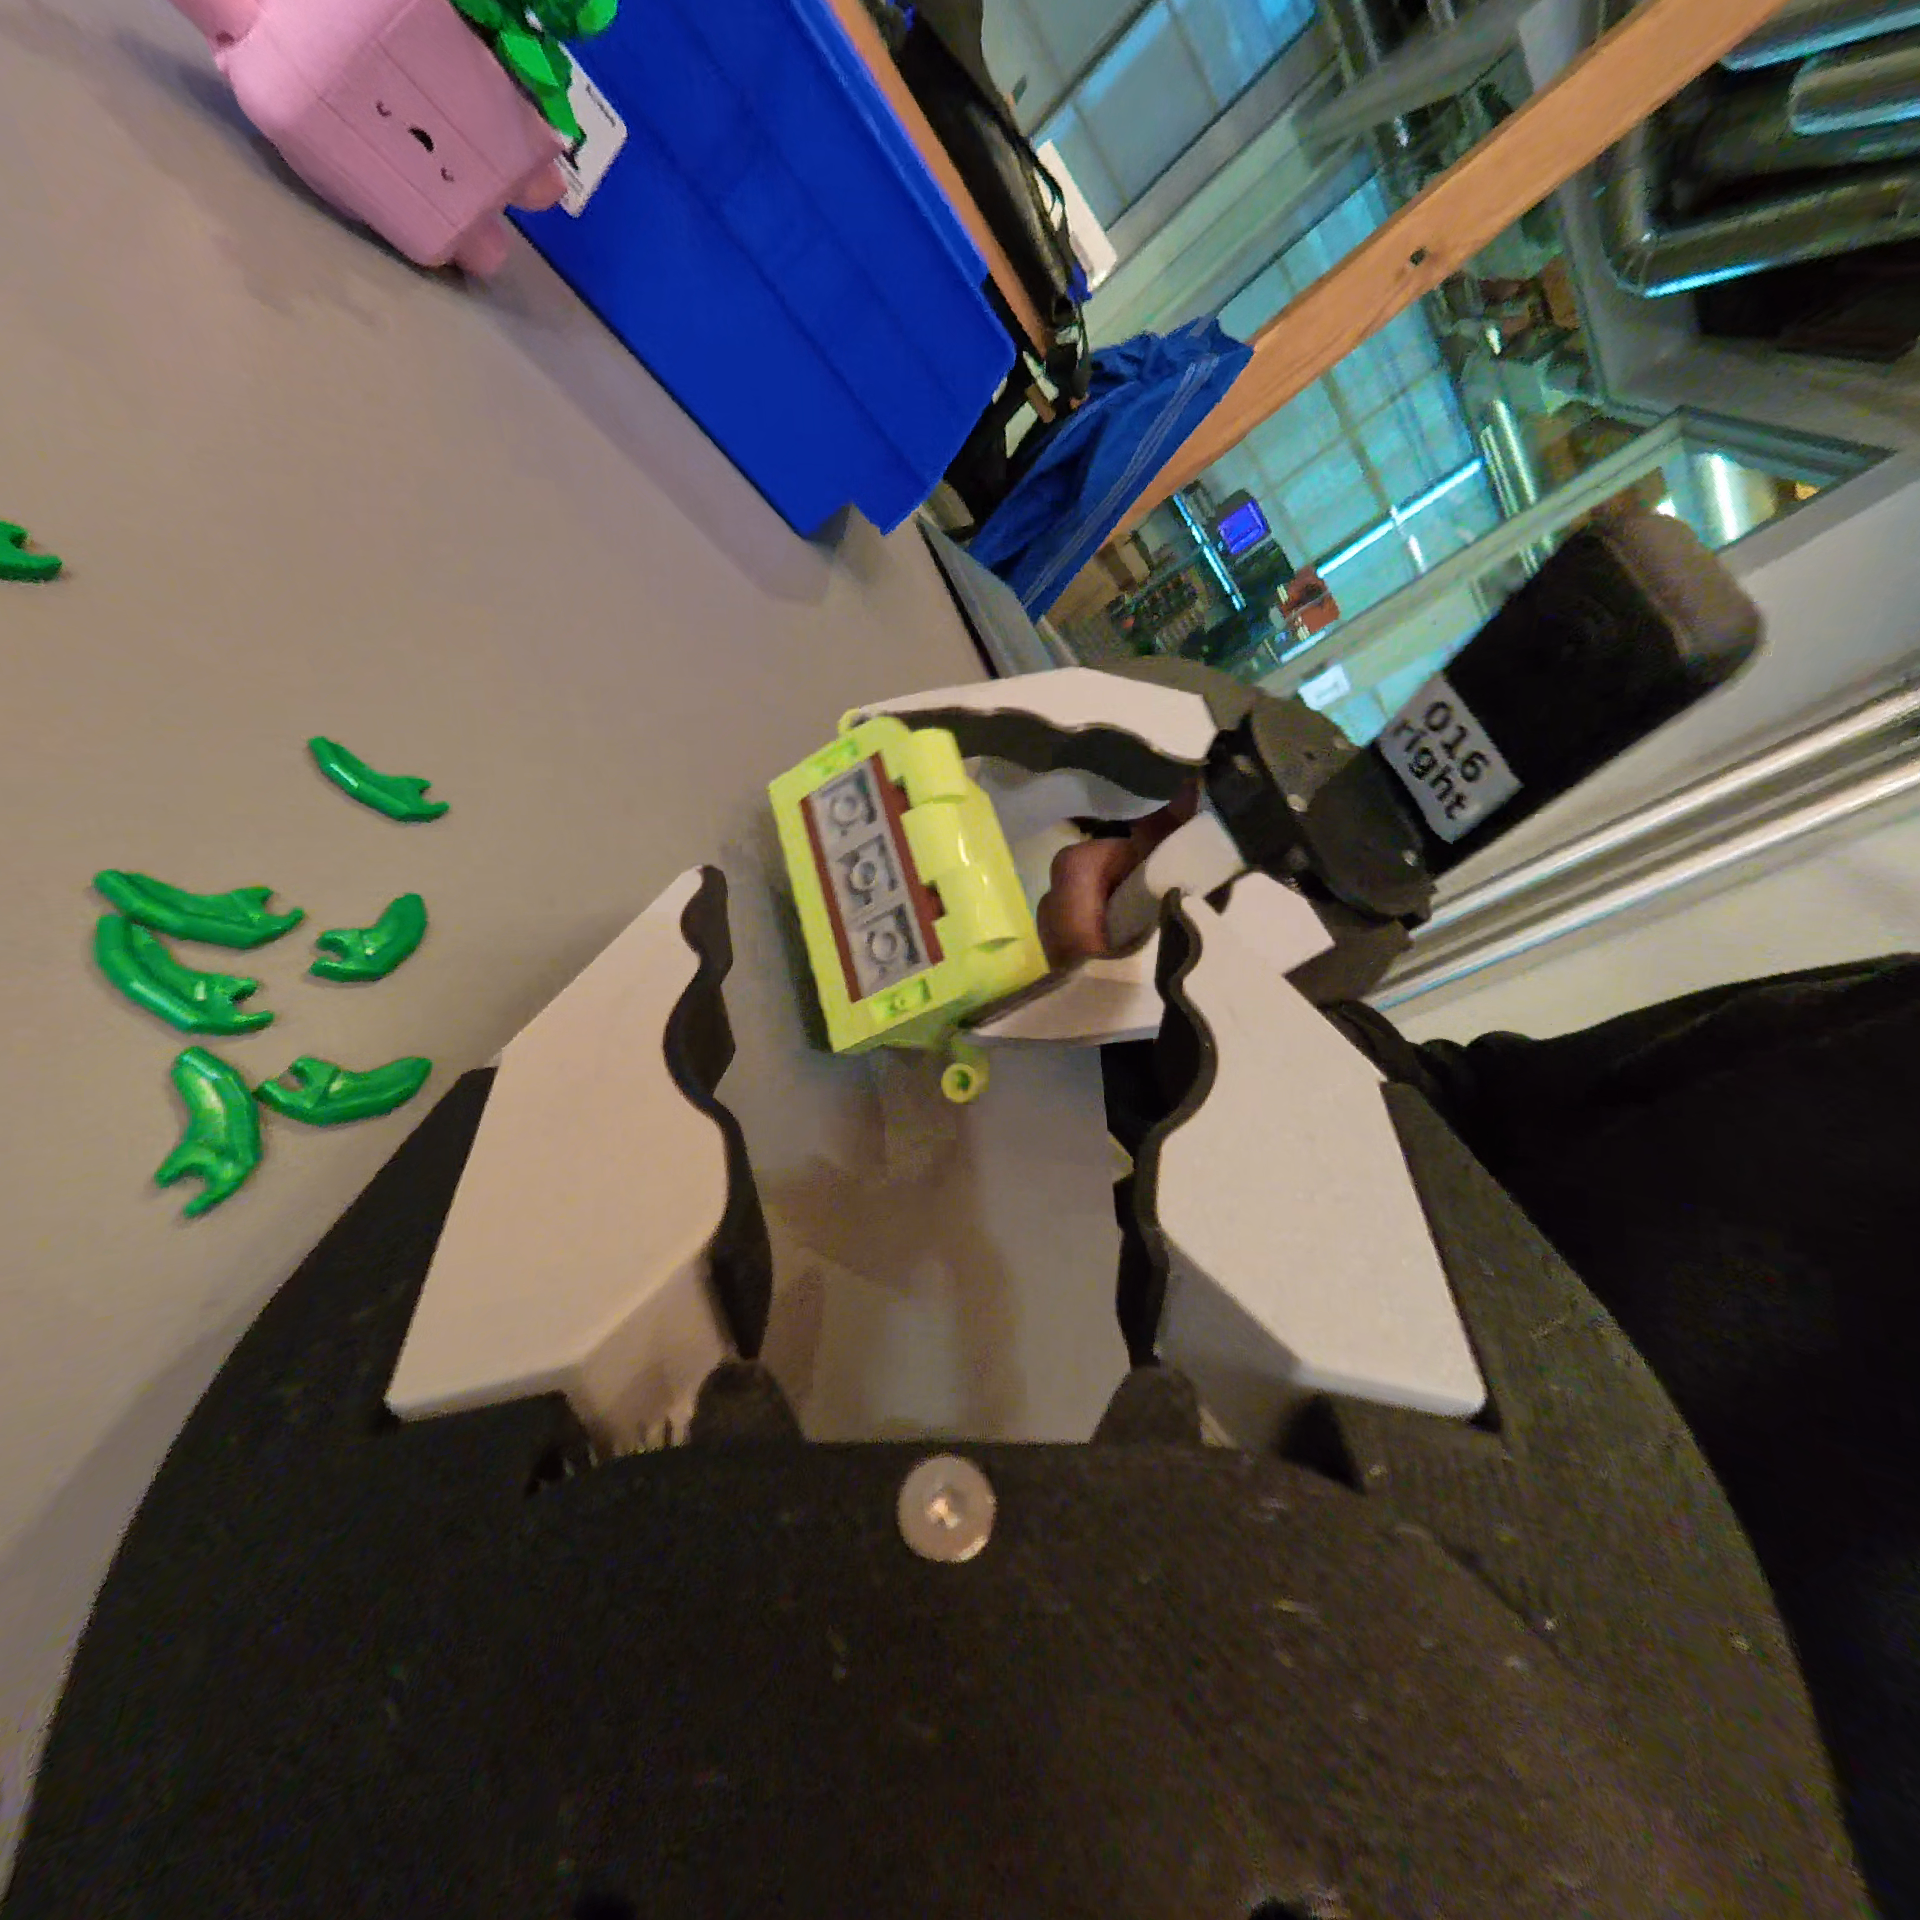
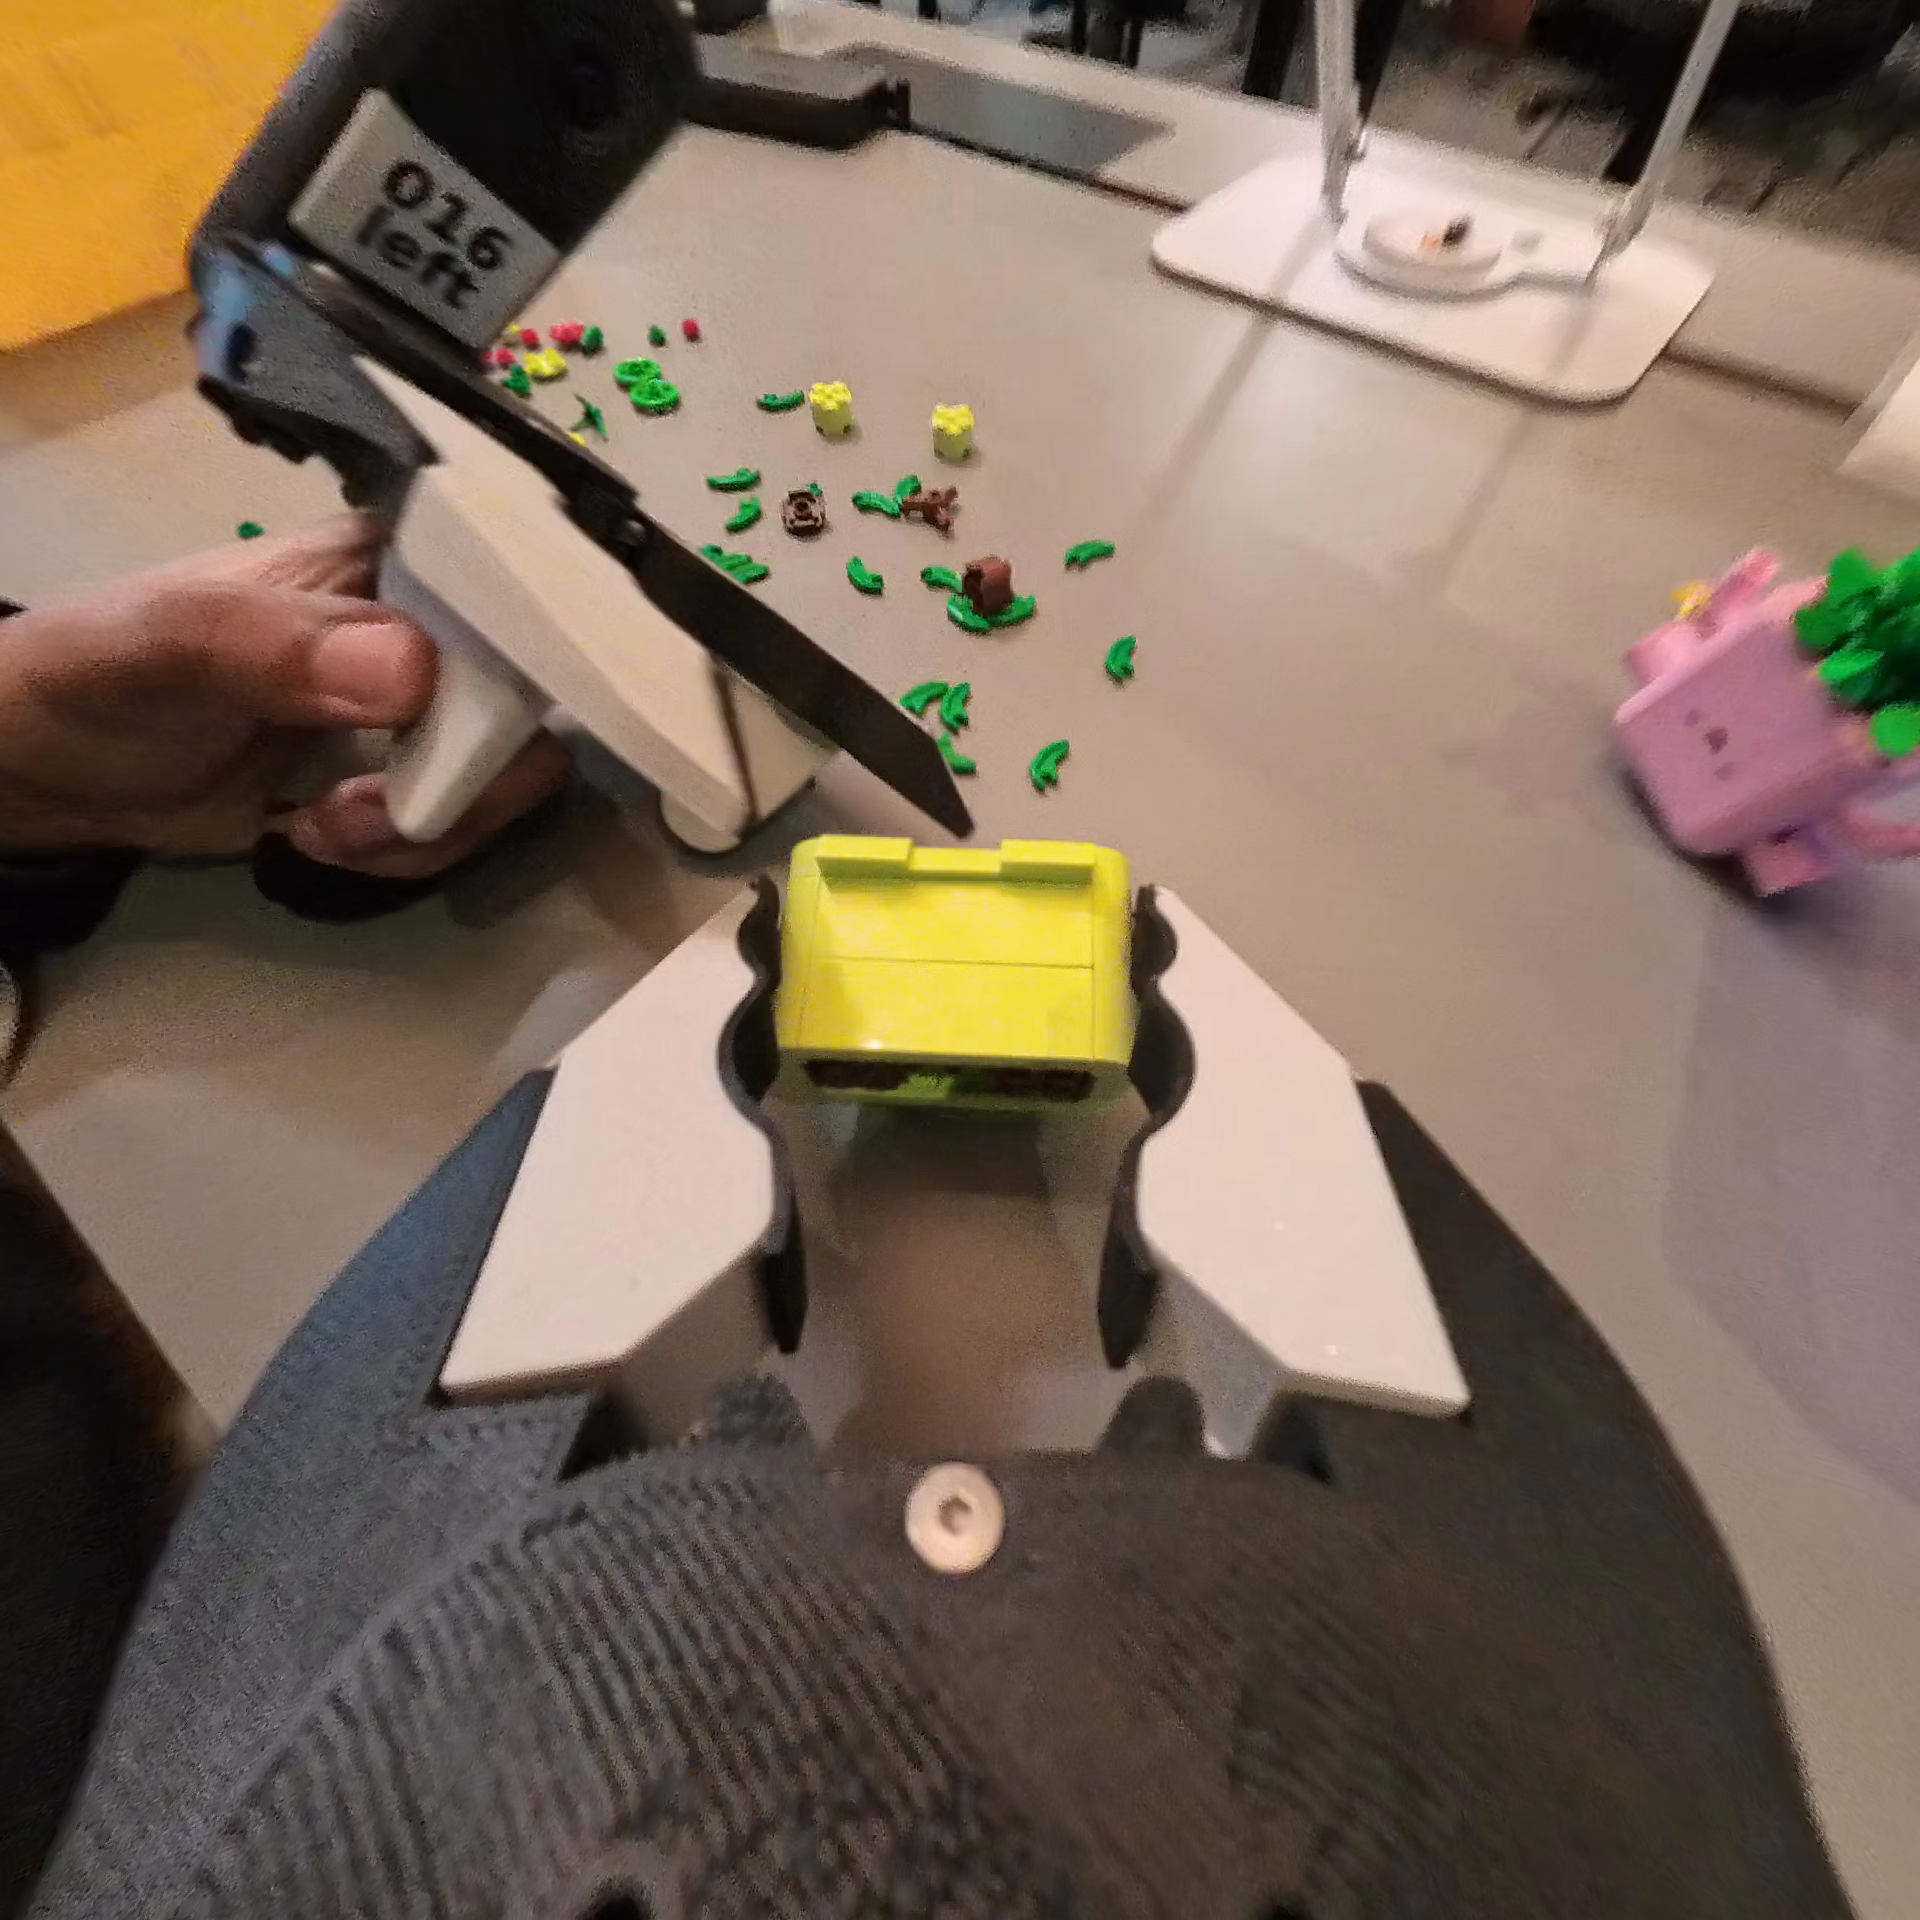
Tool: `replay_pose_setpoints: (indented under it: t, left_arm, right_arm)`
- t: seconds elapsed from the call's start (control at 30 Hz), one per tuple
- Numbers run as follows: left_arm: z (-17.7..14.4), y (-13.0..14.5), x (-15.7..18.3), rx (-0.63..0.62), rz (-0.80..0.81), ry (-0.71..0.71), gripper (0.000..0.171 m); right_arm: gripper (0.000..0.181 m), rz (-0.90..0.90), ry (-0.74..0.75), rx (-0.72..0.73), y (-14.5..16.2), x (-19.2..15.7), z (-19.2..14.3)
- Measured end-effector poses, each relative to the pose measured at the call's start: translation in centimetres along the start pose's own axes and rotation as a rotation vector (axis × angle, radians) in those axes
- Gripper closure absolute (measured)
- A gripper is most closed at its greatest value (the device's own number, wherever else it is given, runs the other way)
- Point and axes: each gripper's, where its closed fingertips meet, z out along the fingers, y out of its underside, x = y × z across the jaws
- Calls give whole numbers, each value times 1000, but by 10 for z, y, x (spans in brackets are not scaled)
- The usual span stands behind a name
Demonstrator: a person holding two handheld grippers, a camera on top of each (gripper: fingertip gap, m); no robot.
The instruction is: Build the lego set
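A lime-green lego block [image 2: 945,966] sits clamped between the fingers of my right gripper [image 2: 956,904], held above the grey table [image 2: 1351,644]. In the left wrist view the block [image 1: 977,883] shows a face with a brown frame and three grey studded plates. There the right gripper [image 1: 930,873] holds it from the right. My left gripper [image 1: 940,904] is open and empty, its fingers [image 1: 623,1091] on either side of the block but apart from it. In the right wrist view the left gripper [image 2: 935,800] comes in from the upper left, its tip just past the block's far edge.
Several green leaf pieces [image 1: 208,997] lie at left. Small yellow flower pieces [image 2: 831,407], brown pieces [image 2: 987,582] and more leaves [image 2: 1049,764] are scattered beyond the block. A pink lego pot with green foliage [image 2: 1745,727] stands right. A blue bin [image 1: 769,260] and a white stand [image 2: 1434,270] are farther back. Both grippers' tips are close together, under 4 cm apart.
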Motion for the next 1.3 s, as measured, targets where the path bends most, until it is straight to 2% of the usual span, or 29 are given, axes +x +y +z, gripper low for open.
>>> replay_pose_setpoints:
  t: [0.07,0.17,0.27,0.37,0.53,0.77,0.87,0.93,1.07,1.3]
  left_arm:
    - [4,7,3,-55,-23,28,86]
    - [9,19,16,-118,-82,121,90]
    - [12,20,33,-99,-135,224,111]
    - [15,21,32,-89,-158,212,123]
    - [20,21,29,-113,-92,162,126]
    - [28,16,0,-258,200,-63,126]
    - [30,18,-11,-367,324,-127,126]
    - [31,20,-12,-422,408,-129,126]
    - [28,27,-13,-502,564,-145,121]
    - [10,25,-2,-452,659,-180,111]
  right_arm:
    - [114,-92,30,35,-6,-6,-5]
    - [114,-242,88,69,-12,-12,-13]
    - [114,-390,114,92,-18,-22,-22]
    - [113,-446,141,86,-18,-24,-27]
    - [114,-415,148,69,-12,-18,-30]
    - [118,-275,144,-62,11,0,-23]
    - [117,-178,93,-92,20,1,-21]
    - [110,-127,51,-81,23,-3,-23]
    - [108,-83,-53,-97,31,-13,-33]
    - [104,-8,-80,1,29,-5,-52]
